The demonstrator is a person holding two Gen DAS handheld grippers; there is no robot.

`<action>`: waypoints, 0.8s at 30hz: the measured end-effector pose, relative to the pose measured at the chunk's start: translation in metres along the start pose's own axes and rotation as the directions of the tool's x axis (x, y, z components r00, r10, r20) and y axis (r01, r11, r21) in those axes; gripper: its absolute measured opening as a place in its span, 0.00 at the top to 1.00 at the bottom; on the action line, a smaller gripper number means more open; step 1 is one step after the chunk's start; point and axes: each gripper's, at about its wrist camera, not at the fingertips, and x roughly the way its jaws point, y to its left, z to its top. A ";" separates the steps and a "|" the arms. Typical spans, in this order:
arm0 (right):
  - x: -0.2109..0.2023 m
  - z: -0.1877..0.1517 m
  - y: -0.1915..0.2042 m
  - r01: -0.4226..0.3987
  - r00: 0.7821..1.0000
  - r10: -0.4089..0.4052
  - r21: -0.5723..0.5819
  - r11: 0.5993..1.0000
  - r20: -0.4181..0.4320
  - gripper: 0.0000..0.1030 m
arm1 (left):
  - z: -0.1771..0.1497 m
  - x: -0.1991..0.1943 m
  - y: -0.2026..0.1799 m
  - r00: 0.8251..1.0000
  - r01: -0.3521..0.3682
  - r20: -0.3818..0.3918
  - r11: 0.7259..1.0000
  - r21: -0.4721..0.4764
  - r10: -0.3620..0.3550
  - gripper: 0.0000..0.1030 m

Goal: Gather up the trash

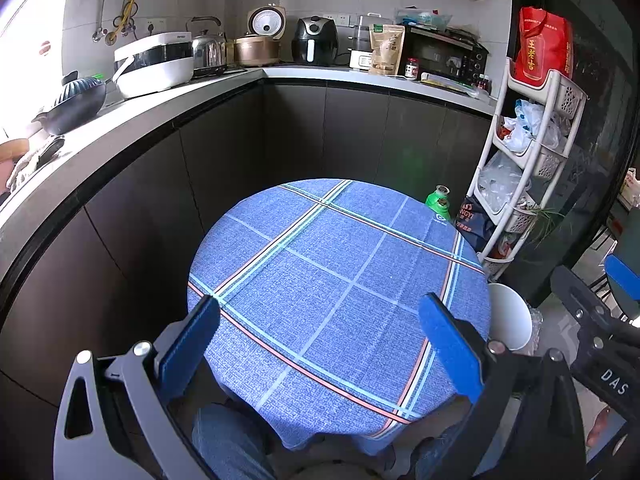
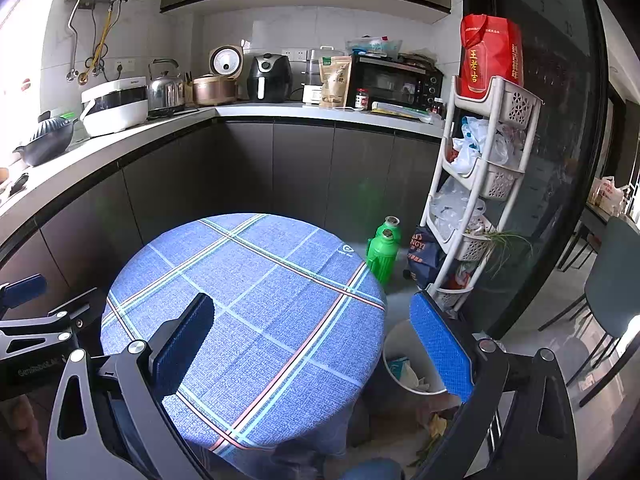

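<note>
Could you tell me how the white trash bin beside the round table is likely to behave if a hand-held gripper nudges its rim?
The white trash bin looks like thin plastic, so probably light and apt to slide or tip. Only a few scraps lie inside, adding little weight. Its smooth rim may slip between the pads, and the wall may flex if squeezed.

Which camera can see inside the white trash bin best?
The right wrist view: it looks down into the white trash bin and shows paper scraps inside. The left wrist view shows only the bin's outer wall past the table's edge.
</note>
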 end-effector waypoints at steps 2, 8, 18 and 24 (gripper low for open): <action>0.000 0.000 0.000 0.000 1.000 0.000 0.000 1.000 0.000 0.08 | 0.000 0.000 0.000 1.000 -0.001 0.001 1.000 0.001 0.001 0.04; 0.000 0.000 0.000 0.001 1.000 -0.001 0.001 1.000 0.000 0.08 | 0.000 -0.001 -0.002 1.000 0.001 -0.001 1.000 0.002 -0.001 0.04; 0.001 -0.002 -0.003 0.001 1.000 -0.001 0.004 1.000 -0.002 0.08 | 0.000 -0.002 -0.005 1.000 0.004 0.001 1.000 0.006 -0.004 0.04; 0.002 -0.002 -0.005 0.002 1.000 -0.002 0.005 1.000 -0.002 0.08 | 0.001 -0.002 -0.006 1.000 0.006 0.000 1.000 0.007 -0.006 0.04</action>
